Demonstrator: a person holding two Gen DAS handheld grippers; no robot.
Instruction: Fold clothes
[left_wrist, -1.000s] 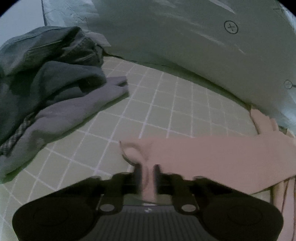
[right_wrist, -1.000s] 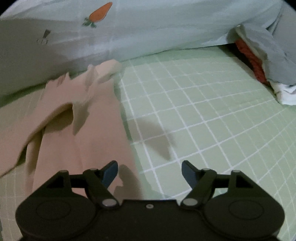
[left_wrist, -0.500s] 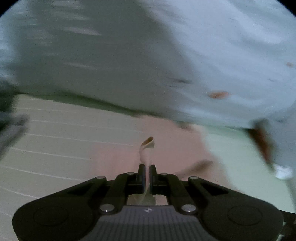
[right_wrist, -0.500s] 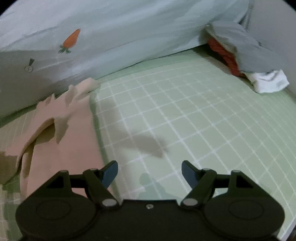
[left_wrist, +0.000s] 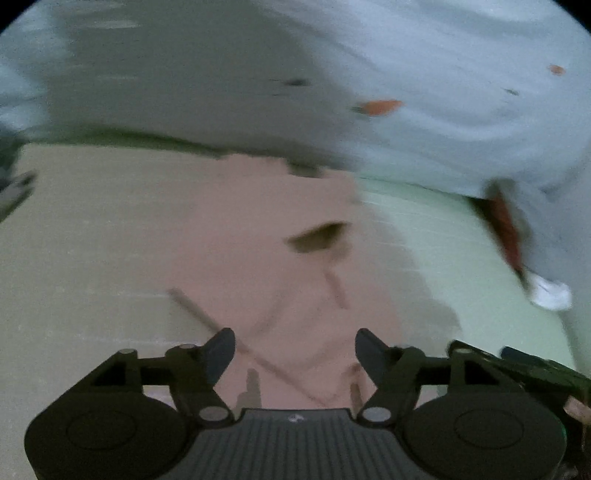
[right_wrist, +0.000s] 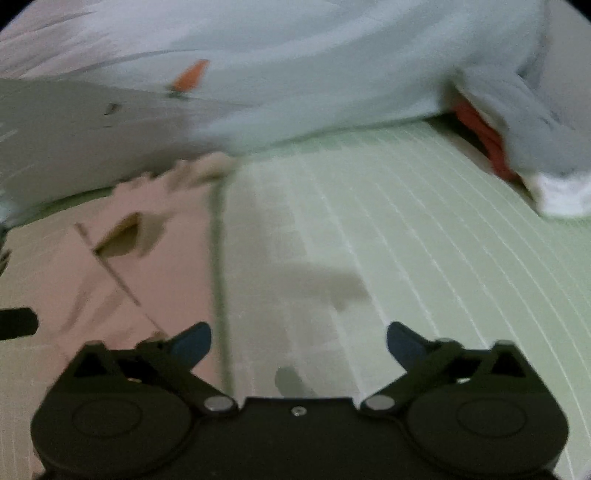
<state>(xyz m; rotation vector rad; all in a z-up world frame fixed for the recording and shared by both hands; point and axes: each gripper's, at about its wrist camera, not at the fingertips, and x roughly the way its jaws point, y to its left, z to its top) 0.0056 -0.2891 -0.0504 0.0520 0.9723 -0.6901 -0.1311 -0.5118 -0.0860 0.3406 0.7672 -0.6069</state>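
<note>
We look down along two hand-held tools at a bed covered by a pale green sheet (right_wrist: 388, 258) with a white grid. A pink garment (left_wrist: 258, 240) lies flat on it toward the far edge, just below a light blue blanket (right_wrist: 314, 74) printed with carrots; both views are blurred. Our left tool (left_wrist: 294, 345) hovers above the garment with its jaws opening, nothing pinched between them, the pink cloth lying loose underneath. Our right tool (right_wrist: 298, 341) hangs over the garment's right edge, jaws opening wide and empty, one finger above pink cloth and the other above bare sheet. A crease line and a small dark opening show on the garment's top layer. A grey, red and white bundle (right_wrist: 517, 147) sits at the far right of the bed, well apart. We judge a fold has just been laid; to do it well, we should lift both tools straight clear without snagging, then smooth the top layer and check the edges line up.
</note>
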